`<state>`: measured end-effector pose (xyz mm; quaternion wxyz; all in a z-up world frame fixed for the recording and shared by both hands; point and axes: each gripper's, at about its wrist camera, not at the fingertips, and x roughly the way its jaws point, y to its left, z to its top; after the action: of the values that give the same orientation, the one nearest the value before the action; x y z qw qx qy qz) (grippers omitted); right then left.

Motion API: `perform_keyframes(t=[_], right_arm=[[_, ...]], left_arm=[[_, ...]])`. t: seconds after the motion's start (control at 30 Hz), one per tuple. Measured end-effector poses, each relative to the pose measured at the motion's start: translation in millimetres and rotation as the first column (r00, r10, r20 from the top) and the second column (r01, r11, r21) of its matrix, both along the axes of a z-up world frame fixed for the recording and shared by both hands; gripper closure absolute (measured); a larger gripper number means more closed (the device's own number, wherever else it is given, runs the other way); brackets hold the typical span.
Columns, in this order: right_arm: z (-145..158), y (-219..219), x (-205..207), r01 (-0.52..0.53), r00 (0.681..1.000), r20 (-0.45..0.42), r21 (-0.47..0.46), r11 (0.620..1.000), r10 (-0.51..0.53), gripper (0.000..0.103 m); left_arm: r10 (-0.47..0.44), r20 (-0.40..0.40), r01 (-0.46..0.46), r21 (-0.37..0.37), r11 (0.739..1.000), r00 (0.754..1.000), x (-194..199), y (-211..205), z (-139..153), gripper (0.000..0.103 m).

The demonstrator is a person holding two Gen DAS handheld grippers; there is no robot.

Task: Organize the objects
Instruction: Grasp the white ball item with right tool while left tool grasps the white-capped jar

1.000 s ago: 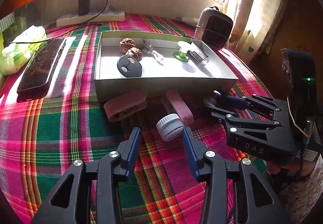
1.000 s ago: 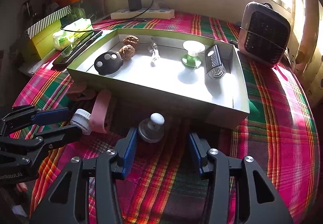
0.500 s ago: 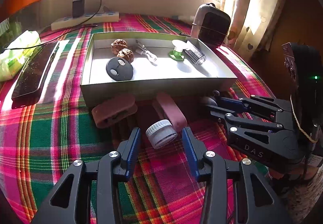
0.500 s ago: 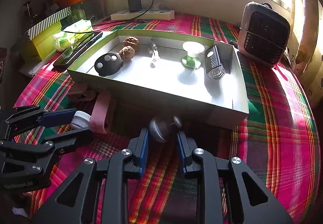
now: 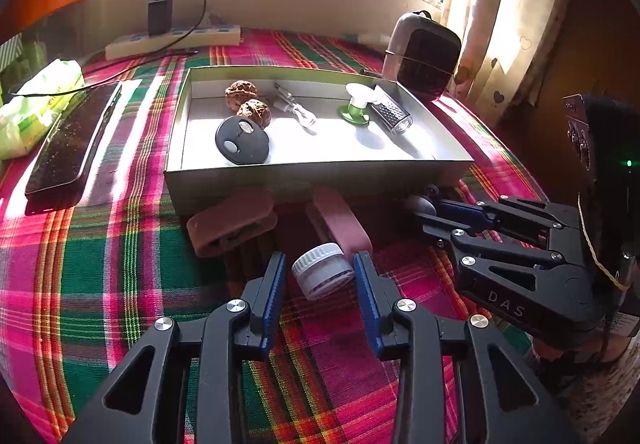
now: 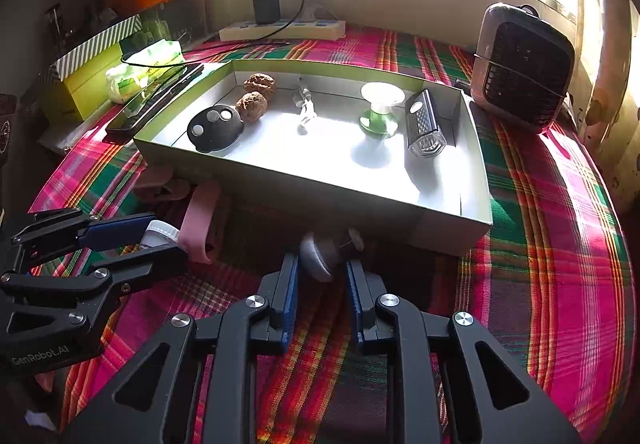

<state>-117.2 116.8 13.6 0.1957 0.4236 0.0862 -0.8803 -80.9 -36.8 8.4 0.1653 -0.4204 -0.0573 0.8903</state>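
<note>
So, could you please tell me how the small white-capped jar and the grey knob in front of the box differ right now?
The white-capped jar is pale and cylindrical with a ribbed cap; the grey knob is a dark rounded dome with a small ball end. The jar sits between the closing left tool; the knob is in the closing right tool. Both lie tipped on the plaid cloth outside the box.

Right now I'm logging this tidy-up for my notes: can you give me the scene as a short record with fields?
surface: plaid cloth
box: open, holds walnuts, grater, green stand
left gripper: jaws closing around small white jar, lying on its side
right gripper: closing on grey knob
outside box: pink clip, brown clip, phone
</note>
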Motion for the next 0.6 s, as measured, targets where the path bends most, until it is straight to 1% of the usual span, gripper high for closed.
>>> perform_keyframes(t=[0.6], right_arm=[[0.0, 0.2, 0.7, 0.001, 1.000, 0.000, -0.001, 1.000, -0.001, 0.081]], left_arm=[[0.006, -0.003, -0.006, 0.000, 1.000, 1.000, 0.5, -0.9, 0.2, 0.073]])
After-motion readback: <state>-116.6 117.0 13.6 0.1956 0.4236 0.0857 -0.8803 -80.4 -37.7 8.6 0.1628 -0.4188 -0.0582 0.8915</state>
